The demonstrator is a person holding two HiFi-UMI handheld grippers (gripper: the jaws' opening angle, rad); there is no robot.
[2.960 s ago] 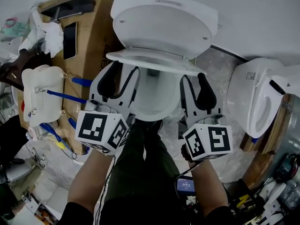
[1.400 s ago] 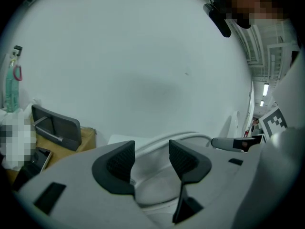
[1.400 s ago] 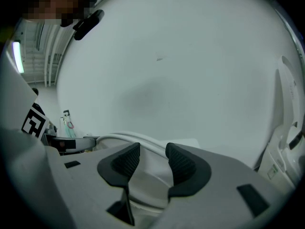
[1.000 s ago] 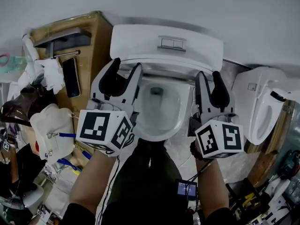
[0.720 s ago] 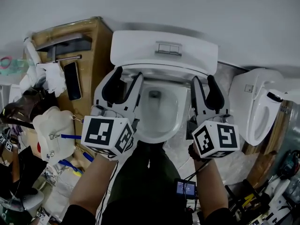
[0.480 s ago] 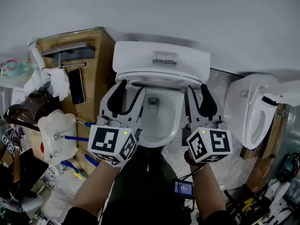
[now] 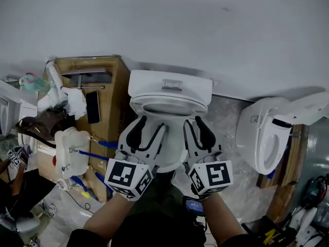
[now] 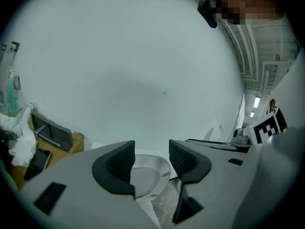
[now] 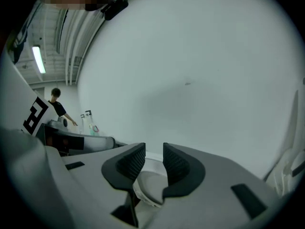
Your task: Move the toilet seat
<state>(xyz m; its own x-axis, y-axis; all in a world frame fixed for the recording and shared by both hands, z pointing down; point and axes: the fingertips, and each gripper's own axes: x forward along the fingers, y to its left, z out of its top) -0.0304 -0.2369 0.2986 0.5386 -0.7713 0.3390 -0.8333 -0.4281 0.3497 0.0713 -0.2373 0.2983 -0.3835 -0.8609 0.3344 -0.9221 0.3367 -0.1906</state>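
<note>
The white toilet [image 7: 169,86] stands against the wall. Its seat [image 7: 168,106] is raised and leans back on the tank. My left gripper [image 7: 151,123] hovers over the bowl's left side, jaws open and empty. In the left gripper view the raised seat [image 8: 145,175] shows beyond the left gripper [image 8: 151,161], apart from it. My right gripper [image 7: 194,121] hangs over the bowl's right side. Its jaws are closing with nothing between them. In the right gripper view the seat [image 9: 152,187] lies beyond the right gripper [image 9: 154,163]. Neither gripper touches the toilet.
A second white toilet [image 7: 267,133] with its lid up stands at the right. Left of the toilet is a brown cabinet [image 7: 110,86] with a phone [image 7: 93,107] on it, and a white bag [image 7: 72,148]. A person [image 9: 57,104] stands far off in the right gripper view.
The seat went from half lifted to upright against the tank. Both grippers then drew back from the toilet towards me, and the right jaws have narrowed.
</note>
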